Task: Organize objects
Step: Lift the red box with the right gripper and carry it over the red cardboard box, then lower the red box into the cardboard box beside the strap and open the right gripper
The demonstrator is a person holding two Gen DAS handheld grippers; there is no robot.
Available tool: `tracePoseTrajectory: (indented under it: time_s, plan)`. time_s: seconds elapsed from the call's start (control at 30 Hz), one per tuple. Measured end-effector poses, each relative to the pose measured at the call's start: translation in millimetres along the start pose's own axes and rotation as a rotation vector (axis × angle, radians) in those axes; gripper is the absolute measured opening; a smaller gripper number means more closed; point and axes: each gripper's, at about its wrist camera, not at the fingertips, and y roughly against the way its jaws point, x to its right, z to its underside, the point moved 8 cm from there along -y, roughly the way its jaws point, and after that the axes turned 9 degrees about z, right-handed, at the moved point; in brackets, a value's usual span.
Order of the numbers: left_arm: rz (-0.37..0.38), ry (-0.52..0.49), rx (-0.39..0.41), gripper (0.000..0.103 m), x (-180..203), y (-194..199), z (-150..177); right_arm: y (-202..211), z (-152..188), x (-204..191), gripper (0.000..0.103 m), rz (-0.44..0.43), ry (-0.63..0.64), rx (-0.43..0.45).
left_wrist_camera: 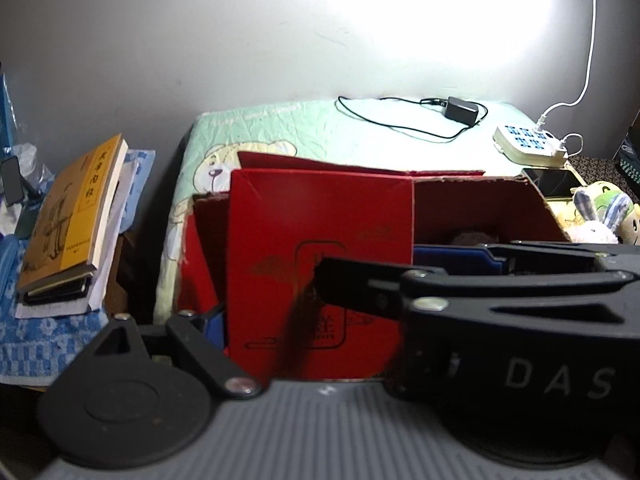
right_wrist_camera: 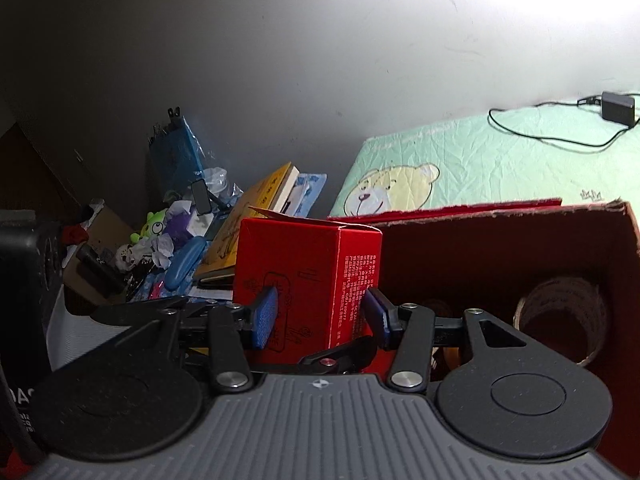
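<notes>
My right claw [right_wrist_camera: 320,314] grips the small red box [right_wrist_camera: 306,280], one blue pad [right_wrist_camera: 266,316] flat on its front face and the other on its printed side. The box stands upright at the left end of the big red carton [right_wrist_camera: 500,248], my landmark here, and seems to sit just inside its near-left corner, though I cannot see its base.

My left claw [left_wrist_camera: 348,276] stands spread wide; its right finger is hidden behind my other claw's black body crossing in front, so I cannot tell whether it touches the small red box, which fills the space ahead of it.

Deep in the carton's right end a roll of tape [right_wrist_camera: 560,320] stands on edge. Behind the carton lies a bear-print quilt [left_wrist_camera: 320,132] with a black adapter [left_wrist_camera: 462,110] on it. Off the carton's right end are a white power strip [left_wrist_camera: 528,144], a phone [left_wrist_camera: 554,182] and plush toys [left_wrist_camera: 600,216]. Left of the carton, a yellow book [left_wrist_camera: 68,216] tops a stack of papers.
</notes>
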Motion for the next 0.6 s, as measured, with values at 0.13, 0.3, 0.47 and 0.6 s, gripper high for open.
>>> tracePoseTrajectory:
  time_s: [0.13, 0.3, 0.47, 0.6]
  plan:
    - [-0.015, 0.024, -0.053, 0.083, -6.3, -13.3, 6.2, -18.7, 6.2, 5.5, 0.052, -0.015, -0.055, -0.094]
    - [-0.052, 0.013, -0.088, 0.083, -7.8, -22.4, 11.1, -32.5, 14.1, 9.5, 0.052, -0.025, -0.099, -0.181]
    - [-0.099, -0.018, -0.093, 0.083, -7.0, -26.6, 10.9, -44.3, 19.5, 10.3, 0.052, -0.011, -0.093, -0.237]
    - [-0.124, -0.037, -0.091, 0.083, -5.9, -29.1, 10.7, -51.3, 21.6, 12.4, 0.052, 0.001, -0.096, -0.263]
